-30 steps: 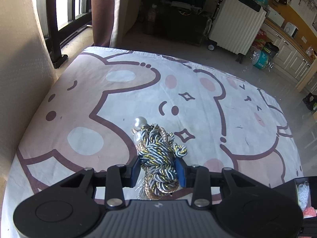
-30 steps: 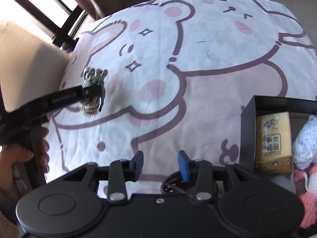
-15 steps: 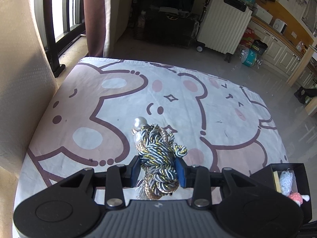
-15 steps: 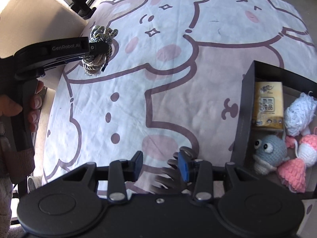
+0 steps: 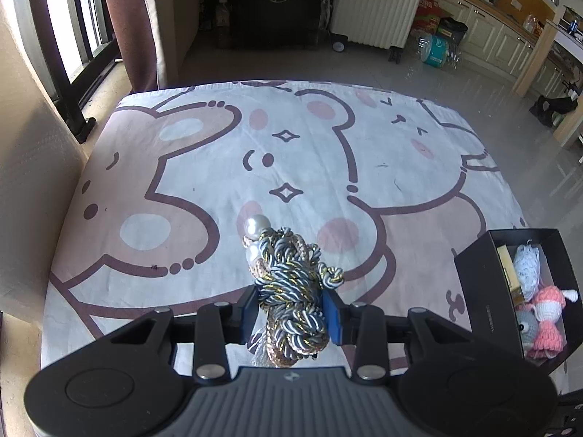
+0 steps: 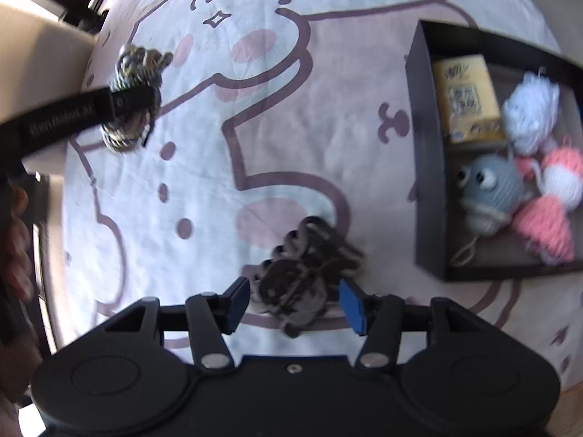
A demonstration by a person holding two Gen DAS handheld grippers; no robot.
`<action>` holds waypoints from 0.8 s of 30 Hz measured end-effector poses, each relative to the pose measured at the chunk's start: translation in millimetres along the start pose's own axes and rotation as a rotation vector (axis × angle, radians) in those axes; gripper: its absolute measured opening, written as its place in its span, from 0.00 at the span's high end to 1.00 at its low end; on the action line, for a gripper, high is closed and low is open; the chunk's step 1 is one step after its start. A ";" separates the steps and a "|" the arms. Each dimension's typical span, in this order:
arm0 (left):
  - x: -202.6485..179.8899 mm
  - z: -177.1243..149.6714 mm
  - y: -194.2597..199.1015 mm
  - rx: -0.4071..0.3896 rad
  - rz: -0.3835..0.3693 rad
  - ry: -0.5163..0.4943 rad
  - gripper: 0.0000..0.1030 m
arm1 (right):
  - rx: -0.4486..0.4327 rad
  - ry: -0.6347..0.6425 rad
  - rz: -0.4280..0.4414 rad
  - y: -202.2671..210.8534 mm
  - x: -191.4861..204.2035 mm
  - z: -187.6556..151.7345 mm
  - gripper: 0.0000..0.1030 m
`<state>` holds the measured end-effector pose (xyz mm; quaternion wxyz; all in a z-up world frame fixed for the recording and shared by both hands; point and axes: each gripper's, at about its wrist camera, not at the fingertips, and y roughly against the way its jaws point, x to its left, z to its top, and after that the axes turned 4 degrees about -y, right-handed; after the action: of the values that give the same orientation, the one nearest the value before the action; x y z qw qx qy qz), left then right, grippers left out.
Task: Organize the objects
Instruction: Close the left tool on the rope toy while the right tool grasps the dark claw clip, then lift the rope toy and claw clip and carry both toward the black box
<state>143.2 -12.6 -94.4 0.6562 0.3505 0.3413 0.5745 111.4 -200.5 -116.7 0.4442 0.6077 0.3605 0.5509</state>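
My left gripper (image 5: 290,309) is shut on a knotted grey-and-gold rope ornament (image 5: 291,291) with pearl beads, held above the bed; it also shows in the right wrist view (image 6: 135,98). My right gripper (image 6: 293,304) is open, its blue pads either side of a dark hair claw clip (image 6: 302,262) that lies on the sheet. A black box (image 6: 430,167) at the right holds a yellow tissue pack (image 6: 468,98), a white yarn ball (image 6: 530,116), a grey crochet doll (image 6: 488,189) and pink crochet dolls (image 6: 550,233). The box also shows in the left wrist view (image 5: 484,298).
The bed is covered by a white sheet with a pink bear print (image 5: 291,167). A beige wall (image 5: 25,182) and window run along the left. A white suitcase (image 5: 379,3) and dark furniture stand on the floor beyond the bed.
My left gripper has risen and pulled back with the rope ornament, bringing the box into its view. My right gripper has moved so the claw clip now lies between its open pads.
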 end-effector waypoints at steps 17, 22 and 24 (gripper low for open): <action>4.3 -1.2 8.2 -0.008 0.011 -0.012 0.62 | -0.027 -0.208 -0.083 -7.0 17.0 -5.4 0.58; 1.4 -0.5 7.9 -0.009 0.005 -0.016 0.62 | -0.038 -0.269 -0.093 -6.1 5.5 -6.7 0.41; -0.1 -0.3 7.9 -0.010 0.004 -0.020 0.62 | -0.031 -0.254 -0.116 -9.9 8.0 -7.3 0.36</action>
<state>138.9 -11.9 -87.7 0.6601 0.3537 0.3310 0.5741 105.8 -188.6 -123.2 0.5266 0.6436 0.3276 0.4484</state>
